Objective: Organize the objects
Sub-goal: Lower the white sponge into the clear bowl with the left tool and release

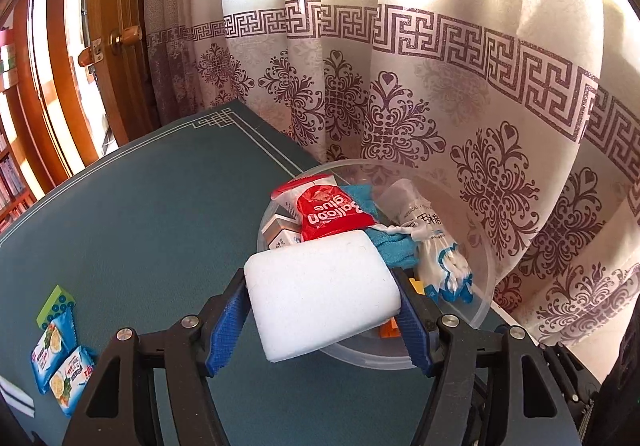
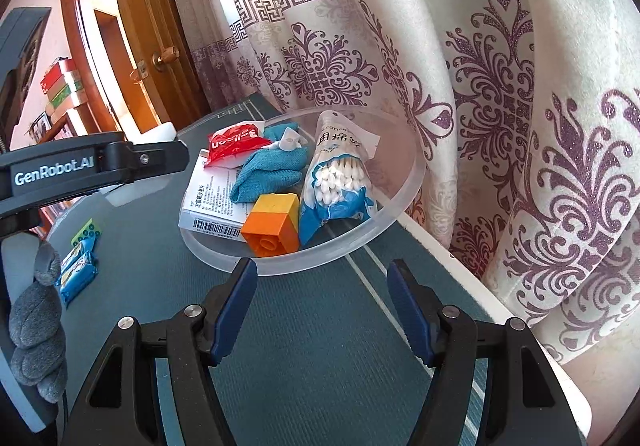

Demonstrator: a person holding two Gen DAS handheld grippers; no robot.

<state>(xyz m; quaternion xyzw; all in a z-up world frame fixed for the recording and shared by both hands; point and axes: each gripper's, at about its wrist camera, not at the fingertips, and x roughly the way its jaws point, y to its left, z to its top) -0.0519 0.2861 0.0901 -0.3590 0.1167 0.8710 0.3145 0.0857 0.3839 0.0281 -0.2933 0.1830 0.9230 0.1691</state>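
While the left hand-held gripper (image 1: 324,320) clenched the white sponge (image 1: 320,286) above the near rim of the clear bowl (image 2: 404,198), the load inside already sat heaped. A drop onto that pile risked the sponge rolling back out onto the green surface (image 1: 160,226), in the inspector's judgement. The patterned curtain (image 1: 460,106) hung close behind the bowl. The right hand-held gripper (image 2: 320,310) stood released and empty just short of the rim. Cotton swab bag (image 2: 340,182), blue cloth (image 2: 268,170), red glue packet (image 2: 232,142) and orange brick (image 2: 272,226) crowded the bowl. Two snack packets (image 1: 60,358) and a green brick (image 1: 56,302) lay well apart, not yet gathered.
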